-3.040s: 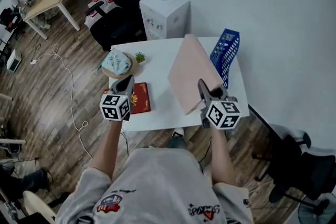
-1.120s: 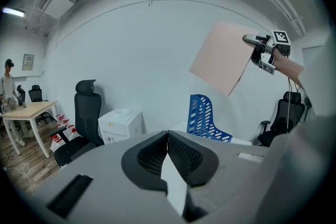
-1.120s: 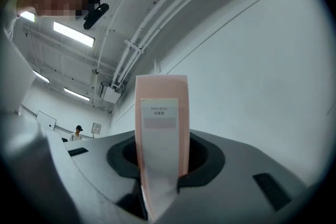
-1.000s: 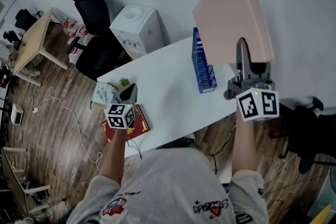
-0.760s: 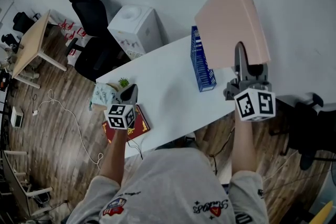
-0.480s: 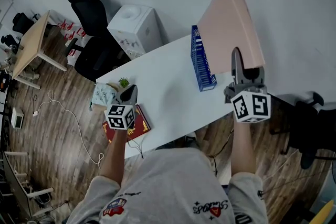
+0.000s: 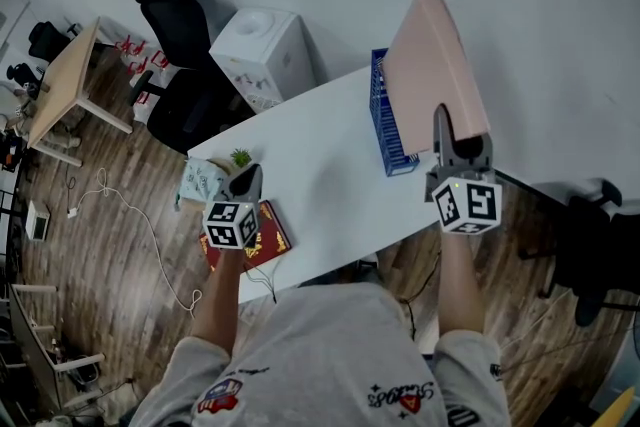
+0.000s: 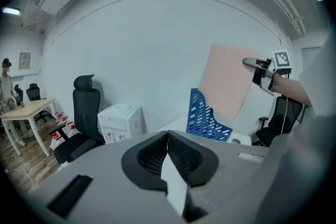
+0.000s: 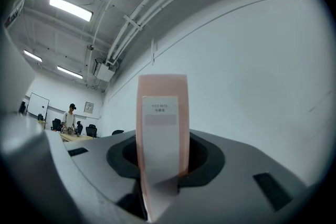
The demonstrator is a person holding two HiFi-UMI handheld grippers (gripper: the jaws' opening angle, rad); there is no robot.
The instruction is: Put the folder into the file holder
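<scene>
Head view: right claw [image 7: 441,118] grasps the folder [image 7: 432,65], pink, upright, raised ahead of it. Holder [image 7: 385,130], blue, just left of that claw, at the surface's [image 7: 310,175] far edge. Left claw [image 7: 244,177] over the near edge; bare surface between the claws.
Left gripper view: left claw clenched, jaws meeting. Folder's lower corner by the holder's rim.
Right gripper view: folder's spine gripped between the jaws.

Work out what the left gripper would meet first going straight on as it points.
Probably nothing close: the left gripper, jaws shut, points over the white table between the white water dispenser and blue plastic file holder. The white wall behind looks first, though depth is unclear.
</scene>
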